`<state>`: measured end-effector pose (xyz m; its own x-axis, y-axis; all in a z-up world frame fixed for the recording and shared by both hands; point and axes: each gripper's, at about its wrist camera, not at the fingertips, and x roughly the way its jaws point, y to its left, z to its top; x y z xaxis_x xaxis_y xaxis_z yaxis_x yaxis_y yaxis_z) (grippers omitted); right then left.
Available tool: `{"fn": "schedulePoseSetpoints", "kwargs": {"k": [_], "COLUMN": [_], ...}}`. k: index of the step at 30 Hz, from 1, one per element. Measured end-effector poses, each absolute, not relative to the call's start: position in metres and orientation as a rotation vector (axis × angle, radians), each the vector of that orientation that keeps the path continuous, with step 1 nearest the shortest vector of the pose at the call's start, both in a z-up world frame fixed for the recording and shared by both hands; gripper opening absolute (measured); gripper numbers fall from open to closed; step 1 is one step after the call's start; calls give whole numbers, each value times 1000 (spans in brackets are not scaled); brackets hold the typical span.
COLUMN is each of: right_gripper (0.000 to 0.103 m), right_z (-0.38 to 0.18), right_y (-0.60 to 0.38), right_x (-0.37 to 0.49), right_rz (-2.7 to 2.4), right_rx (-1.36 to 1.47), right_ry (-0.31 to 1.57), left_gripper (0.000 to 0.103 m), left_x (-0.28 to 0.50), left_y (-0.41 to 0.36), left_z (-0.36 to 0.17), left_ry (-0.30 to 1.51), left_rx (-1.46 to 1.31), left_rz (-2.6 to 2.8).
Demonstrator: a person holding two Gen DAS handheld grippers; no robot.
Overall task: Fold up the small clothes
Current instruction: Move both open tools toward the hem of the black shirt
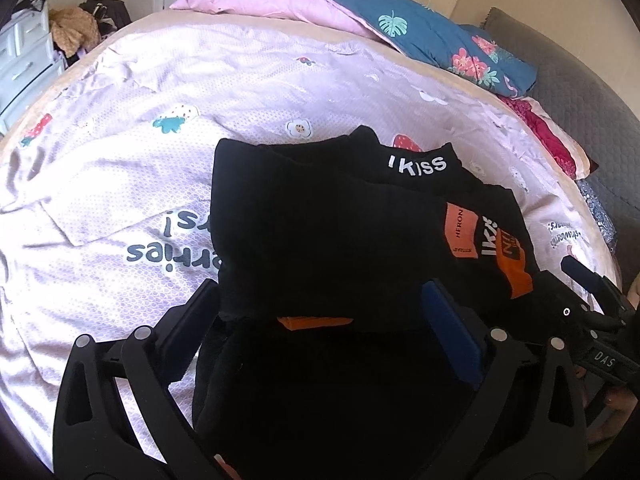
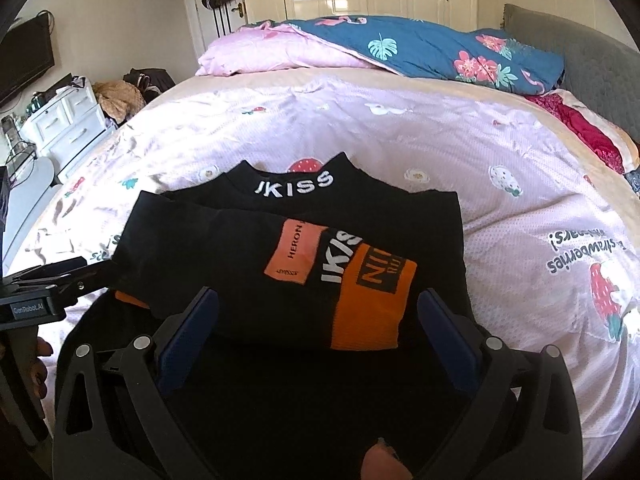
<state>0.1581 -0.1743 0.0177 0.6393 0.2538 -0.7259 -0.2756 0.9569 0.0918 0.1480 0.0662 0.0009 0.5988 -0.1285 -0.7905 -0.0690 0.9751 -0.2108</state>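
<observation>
Mid-fold: black knit garment with orange patches and white lettering on pink strawberry-print bed sheet, near edge. Left claw, right claw both wide, empty. Next: pinch near hem, fold far.

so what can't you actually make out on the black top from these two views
- Black top, near hem: both views, hidden behind the left claw and right claw.
- Orange patch lettering: right wrist view, cut off by a fold.
- Sheet slogan: left wrist view, partly covered by the top.
</observation>
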Motion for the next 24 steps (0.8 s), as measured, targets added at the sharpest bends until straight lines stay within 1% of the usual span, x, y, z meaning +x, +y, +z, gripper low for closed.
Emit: {"fn": "schedulePoseSetpoints", "kwargs": {"k": [24], "right_gripper": [99], "right_z": [49], "right_y": [-189], "right_x": [118], "right_rz": [309], "right_rx": [-13], "right_ry": [766], "left_gripper": [94], "left_x": [100], "left_y": [63], "left_z": [39], "left_ry": [848], "left_rx": [-179], "left_rz": [-54]}}
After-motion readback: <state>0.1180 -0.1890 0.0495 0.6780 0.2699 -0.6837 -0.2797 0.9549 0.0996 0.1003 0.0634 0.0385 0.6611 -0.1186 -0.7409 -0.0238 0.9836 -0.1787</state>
